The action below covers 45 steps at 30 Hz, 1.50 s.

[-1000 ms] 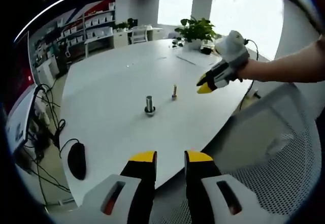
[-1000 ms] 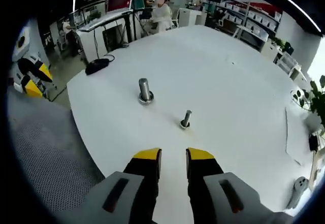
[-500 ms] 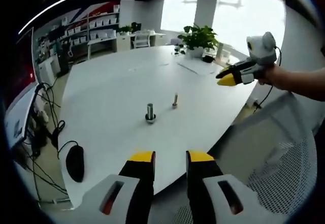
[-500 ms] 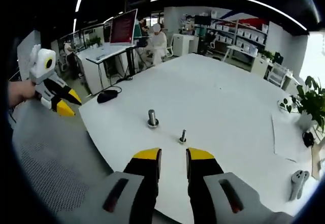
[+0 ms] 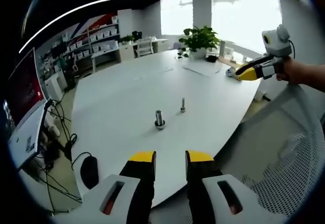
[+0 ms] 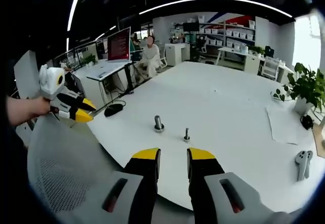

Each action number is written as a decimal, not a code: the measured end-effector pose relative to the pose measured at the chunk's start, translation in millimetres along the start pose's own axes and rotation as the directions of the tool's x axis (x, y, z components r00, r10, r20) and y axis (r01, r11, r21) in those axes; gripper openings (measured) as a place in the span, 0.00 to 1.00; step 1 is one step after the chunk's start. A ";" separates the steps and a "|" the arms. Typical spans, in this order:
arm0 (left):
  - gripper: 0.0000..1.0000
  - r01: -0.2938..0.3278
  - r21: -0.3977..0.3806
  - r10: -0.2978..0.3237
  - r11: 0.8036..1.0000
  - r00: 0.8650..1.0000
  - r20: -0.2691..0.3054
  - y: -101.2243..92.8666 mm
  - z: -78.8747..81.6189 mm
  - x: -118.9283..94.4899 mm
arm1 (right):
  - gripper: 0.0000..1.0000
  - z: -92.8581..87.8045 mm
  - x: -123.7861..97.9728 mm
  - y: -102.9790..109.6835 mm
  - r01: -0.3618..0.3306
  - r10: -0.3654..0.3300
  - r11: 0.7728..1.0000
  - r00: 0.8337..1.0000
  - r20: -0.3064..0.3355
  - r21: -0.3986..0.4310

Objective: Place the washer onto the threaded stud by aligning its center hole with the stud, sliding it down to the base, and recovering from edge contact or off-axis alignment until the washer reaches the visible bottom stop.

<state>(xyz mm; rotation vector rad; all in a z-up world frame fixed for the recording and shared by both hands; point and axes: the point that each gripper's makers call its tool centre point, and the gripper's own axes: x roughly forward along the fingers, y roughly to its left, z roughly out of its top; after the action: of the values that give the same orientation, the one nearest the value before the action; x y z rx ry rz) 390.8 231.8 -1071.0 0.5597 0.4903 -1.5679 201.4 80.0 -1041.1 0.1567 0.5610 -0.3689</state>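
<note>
I observe a white table (image 6: pixel 238 97) bearing a large stud (image 6: pixel 159 124), a smaller stud (image 6: pixel 187 134) just beside it, and a potted plant (image 6: pixel 303 89) well beyond.

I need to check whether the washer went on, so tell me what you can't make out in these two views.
- Washer: too small to tell at the base of the larger stud in the left gripper view or the right gripper view.
- Thread on the smaller stud: too small in the right gripper view.
- Right gripper seen from the left gripper view: jaws too small to judge.
</note>
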 end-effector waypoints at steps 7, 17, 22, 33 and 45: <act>0.21 -0.024 -0.020 0.025 1.000 0.997 0.070 -0.2 13.8 -10.1 | 0.23 -2.4 -1.9 2.7 -0.001 0.000 0.999 1.000 -0.013 -0.037; 0.20 -0.015 0.004 0.015 1.000 1.000 0.028 -0.1 3.7 -3.1 | 0.25 -11.7 -8.5 -2.7 0.016 -0.016 1.000 1.000 0.002 -0.018; 0.21 -0.012 -0.015 0.013 1.000 0.999 0.040 0.3 5.9 -2.4 | 0.25 -25.6 -5.8 -1.1 0.020 -0.022 0.997 0.999 -0.038 -0.073; 0.21 -0.030 -0.014 0.030 0.999 0.999 0.023 -1.3 3.8 -1.9 | 0.28 -36.8 -5.7 1.8 -0.001 -0.004 0.998 0.997 -0.078 -0.060; 0.21 -0.024 -0.023 0.024 0.999 1.000 -0.015 -8.5 -1.1 -0.5 | 0.28 -45.2 -4.1 0.3 0.002 -0.007 0.999 0.994 -0.109 -0.052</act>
<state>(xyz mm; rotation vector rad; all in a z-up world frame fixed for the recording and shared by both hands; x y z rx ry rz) 382.5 233.4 -1071.8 0.5582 0.5108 -1.5341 176.1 92.6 -1076.6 0.1258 0.6787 -0.3512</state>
